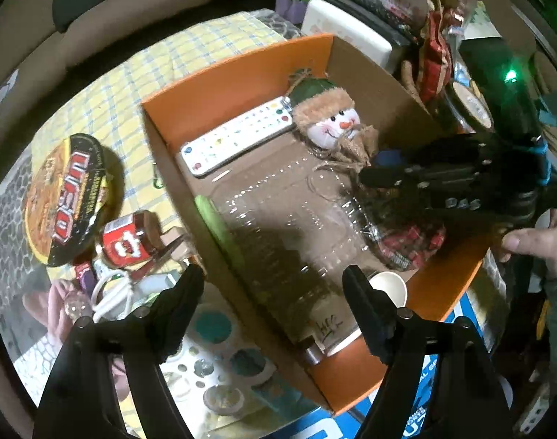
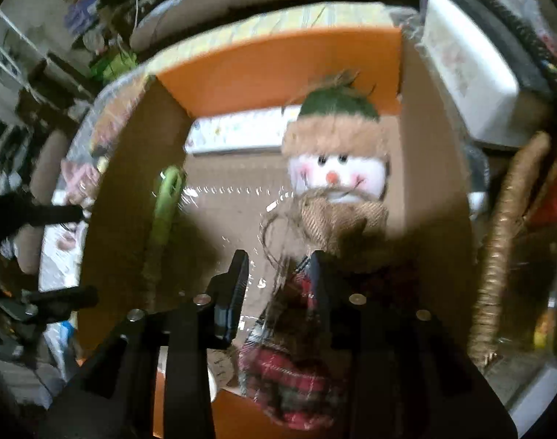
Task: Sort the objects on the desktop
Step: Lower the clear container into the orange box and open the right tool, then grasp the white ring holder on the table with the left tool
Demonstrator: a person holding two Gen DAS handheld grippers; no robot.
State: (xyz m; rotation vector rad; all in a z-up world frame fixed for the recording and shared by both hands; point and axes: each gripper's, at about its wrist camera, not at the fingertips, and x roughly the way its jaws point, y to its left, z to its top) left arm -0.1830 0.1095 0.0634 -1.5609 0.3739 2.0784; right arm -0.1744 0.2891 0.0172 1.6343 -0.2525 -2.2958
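Left gripper point(image 1: 273, 285) spread wide above the orange box point(image 1: 220, 73), nothing held; right gripper point(image 2: 278, 267) half-open around snowman doll point(image 2: 337, 161) inside.

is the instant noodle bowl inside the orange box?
No, the noodle bowl sits on the checked cloth outside the orange box, left of its wall.

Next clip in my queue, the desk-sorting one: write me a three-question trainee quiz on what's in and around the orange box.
1. True or false: the white remote lies inside the orange box.
2. Which item sits outside the box, on the checked cloth? A) snowman doll B) noodle bowl C) clear plastic bottle
3. Fill in: the right gripper hovers over the doll's ____ plaid body.

Key: 1 true; 2 B; 3 red
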